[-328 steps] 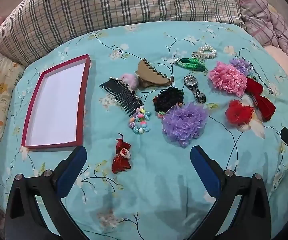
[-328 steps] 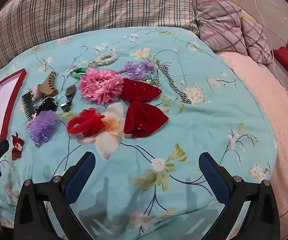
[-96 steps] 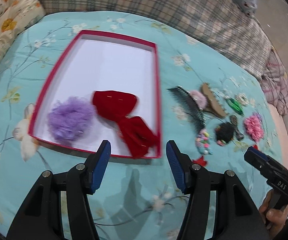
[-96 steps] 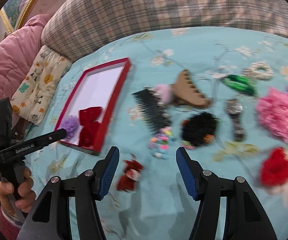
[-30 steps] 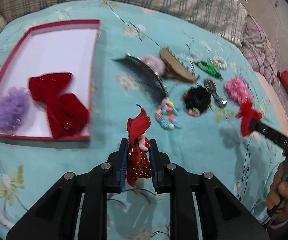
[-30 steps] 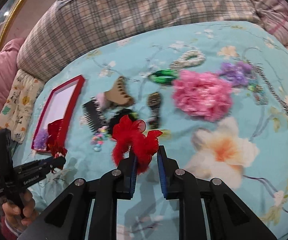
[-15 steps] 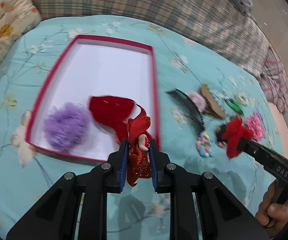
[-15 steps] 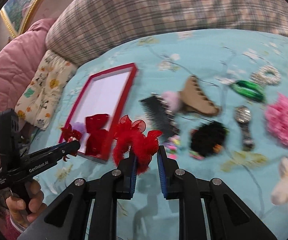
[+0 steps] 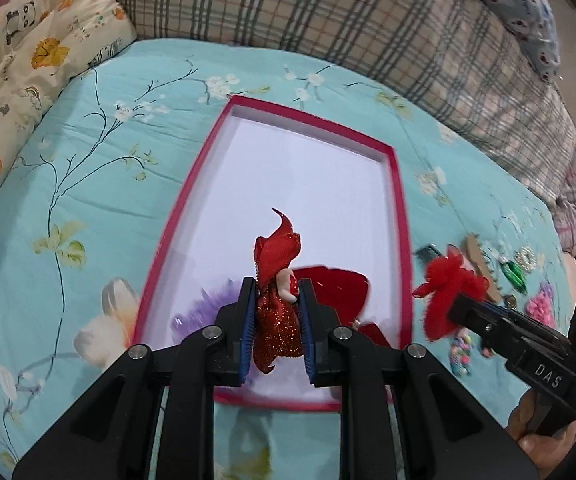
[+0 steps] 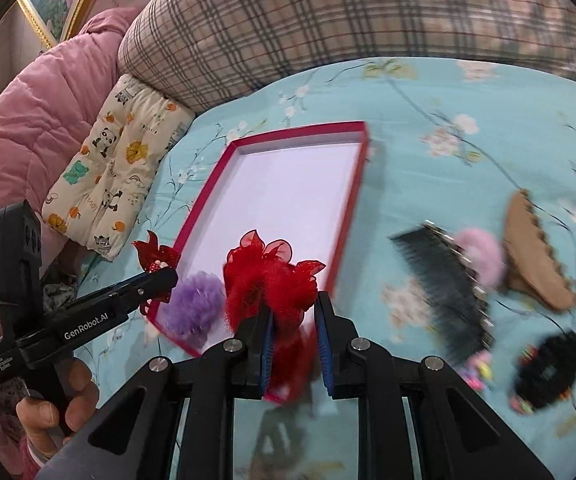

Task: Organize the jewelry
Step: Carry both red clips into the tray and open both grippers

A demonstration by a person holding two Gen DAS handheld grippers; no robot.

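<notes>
My left gripper (image 9: 276, 312) is shut on a red glitter hair clip (image 9: 276, 280) and holds it over the near end of the red-rimmed white tray (image 9: 396, 184). My right gripper (image 10: 294, 320) is shut on a red mesh flower scrunchie (image 10: 272, 280) above the tray's near right corner (image 10: 352, 200). In the tray lie a purple scrunchie (image 10: 196, 308) and a red velvet bow (image 9: 336, 288), both partly hidden by the grippers. Each gripper shows in the other's view, the right one (image 9: 460, 300) and the left one (image 10: 164, 276).
On the teal floral bedspread right of the tray lie a black comb (image 10: 444, 284), a pink pompom (image 10: 484, 256), a tan claw clip (image 10: 532, 256), a black scrunchie (image 10: 548, 364) and beads (image 9: 458, 352). A plaid pillow (image 9: 328, 12) and a cartoon cushion (image 9: 20, 52) border the bed.
Both grippers have moved left and closer over the tray, each still holding its item. The red scrunchie now hangs by the tray's right rim.
</notes>
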